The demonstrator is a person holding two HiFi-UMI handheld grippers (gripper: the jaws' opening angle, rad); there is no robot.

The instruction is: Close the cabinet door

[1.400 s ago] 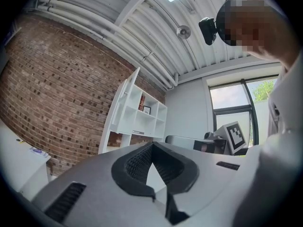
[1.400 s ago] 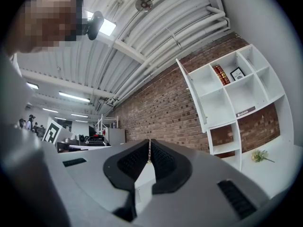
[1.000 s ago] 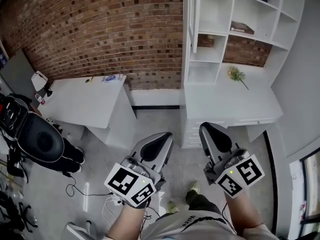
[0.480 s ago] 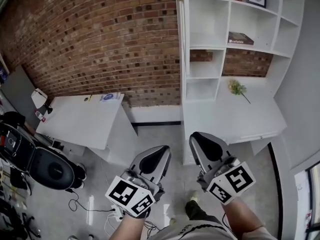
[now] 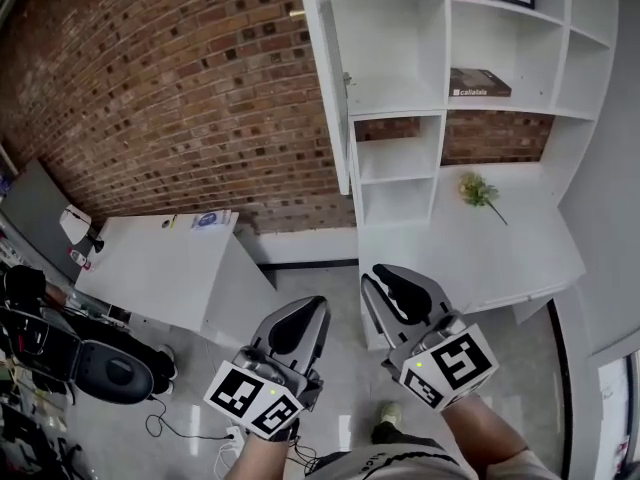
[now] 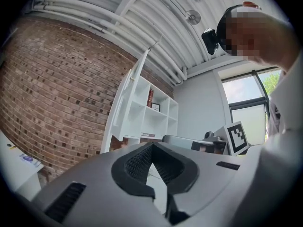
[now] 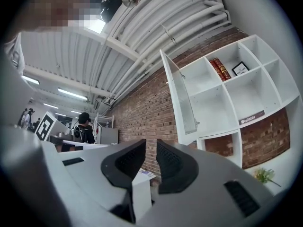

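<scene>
Cabinet door (image 5: 322,78) stands open, edge-on. Left gripper (image 5: 298,320) pinched shut, empty; right gripper (image 5: 392,286) jaws just opening, narrow gap, nothing between — both well short of door. Risk: hard push slams door, rebounds.

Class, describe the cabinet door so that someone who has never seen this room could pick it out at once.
Find the red brick wall, then the tall white shelf unit standing against it. At the unit's upper left edge, next to the bricks, a narrow white cabinet door stands swung outward. It is the only hinged panel there; the compartments beside it are open-fronted.
</scene>
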